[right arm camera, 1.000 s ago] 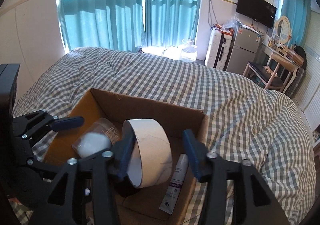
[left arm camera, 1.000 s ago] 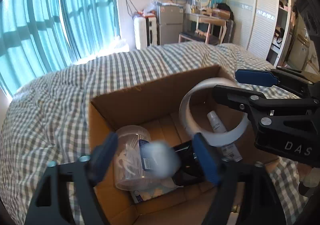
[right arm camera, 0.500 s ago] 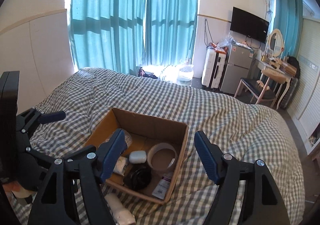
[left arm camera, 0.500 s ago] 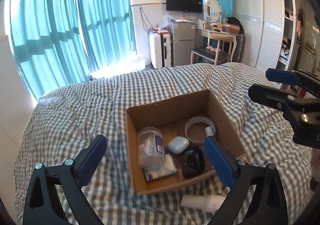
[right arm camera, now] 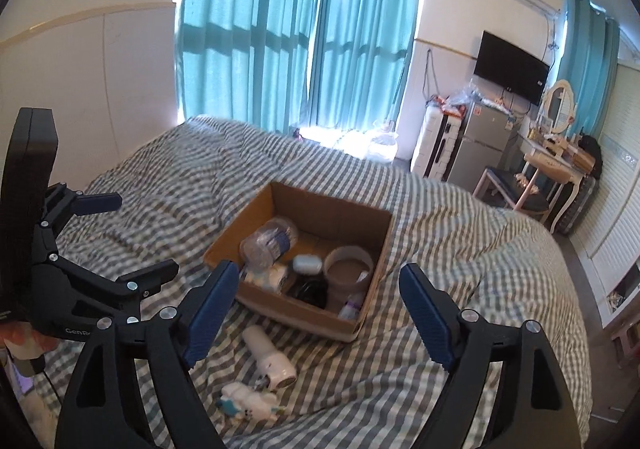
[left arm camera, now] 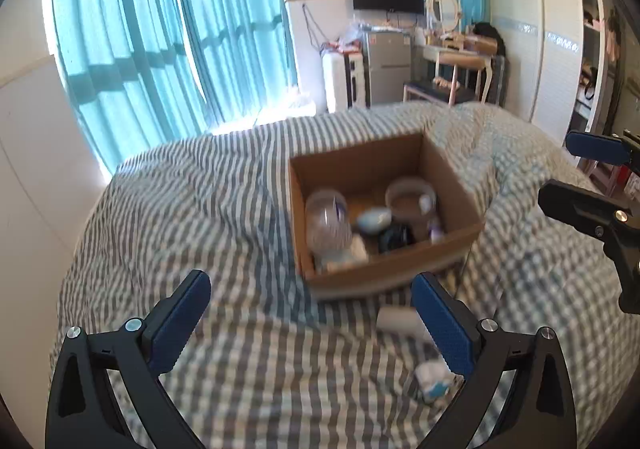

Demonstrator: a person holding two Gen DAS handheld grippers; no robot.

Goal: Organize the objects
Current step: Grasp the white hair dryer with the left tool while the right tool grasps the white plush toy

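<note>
Both grippers hang back from the cardboard box [right arm camera: 362, 249] on the checked bed cover [right arm camera: 460, 249], and both are empty; the left gripper [left arm camera: 310, 295] has just been opening and its jaws stand wide with only bed cover between them; the right gripper [right arm camera: 318, 287] has just been opening too, jaws spread, nothing held, the box's near wall seen through the gap.

Inside the box: a clear plastic jar [right arm camera: 269, 240] lying on its side by the left wall, a small white case [right arm camera: 307, 264] in the middle, a ring of tape [right arm camera: 348, 266] to the right of it, a black thing [right arm camera: 310, 289] near the front wall, and a slim tube [right arm camera: 351, 305] in the front right corner.

Still outside, just in front of the box: a white bottle [right arm camera: 270, 357] lying on its side, and nearer again a small white and blue packet [right arm camera: 248, 407].

Now the risks, as I judge them; the bottle is round and smooth on a soft, rumpled cover, so a pinch off its middle may squirt it away or roll it off down a fold; the packet looks soft and flat, so the pads may catch bed cover along with it and drag the cloth, which would tug the box; the box is already crowded, so a drop from high may bounce off the jar or the tape and out over the low wall; and the two grippers sit close side by side, so both reaching for the same spot may knock together.
</note>
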